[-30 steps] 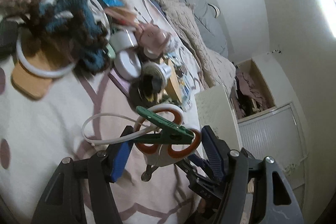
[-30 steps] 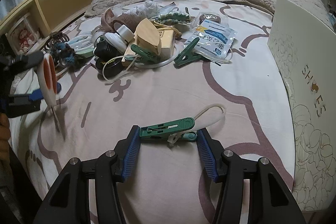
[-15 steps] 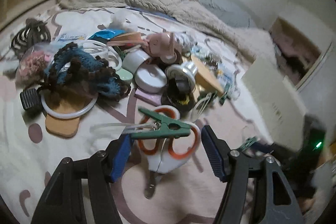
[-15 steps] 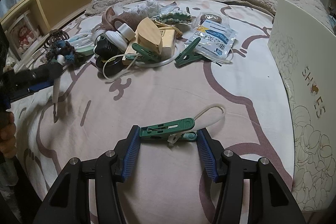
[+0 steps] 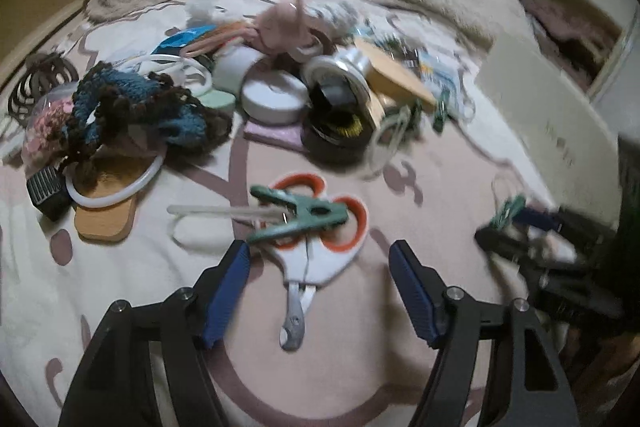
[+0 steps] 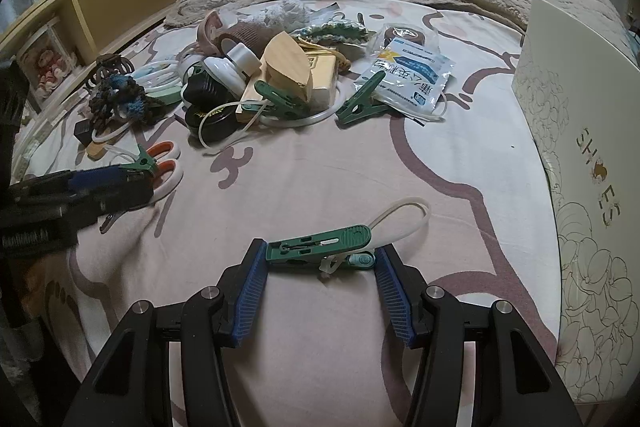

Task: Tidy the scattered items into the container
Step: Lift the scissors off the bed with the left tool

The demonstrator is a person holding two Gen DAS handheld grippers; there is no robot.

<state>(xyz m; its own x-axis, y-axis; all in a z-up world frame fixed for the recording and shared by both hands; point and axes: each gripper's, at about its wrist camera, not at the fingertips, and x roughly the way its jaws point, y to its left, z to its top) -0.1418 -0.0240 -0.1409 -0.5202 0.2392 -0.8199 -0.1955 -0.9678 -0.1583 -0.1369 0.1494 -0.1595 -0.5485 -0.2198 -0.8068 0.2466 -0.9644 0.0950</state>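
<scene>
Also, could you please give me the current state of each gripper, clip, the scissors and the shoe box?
left gripper: open, jaws just widened, scissors between them unpressed
right gripper: shut on green clip
scissors: closed, lying flat
clip on scissors: clamped on white strap
shoe box: upright on bed

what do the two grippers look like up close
Both match: the left gripper and right gripper have black plastic arms with silver round screw heads, and each finger carries a blue ribbed pad. No cables, markings or sleeves show.
</scene>
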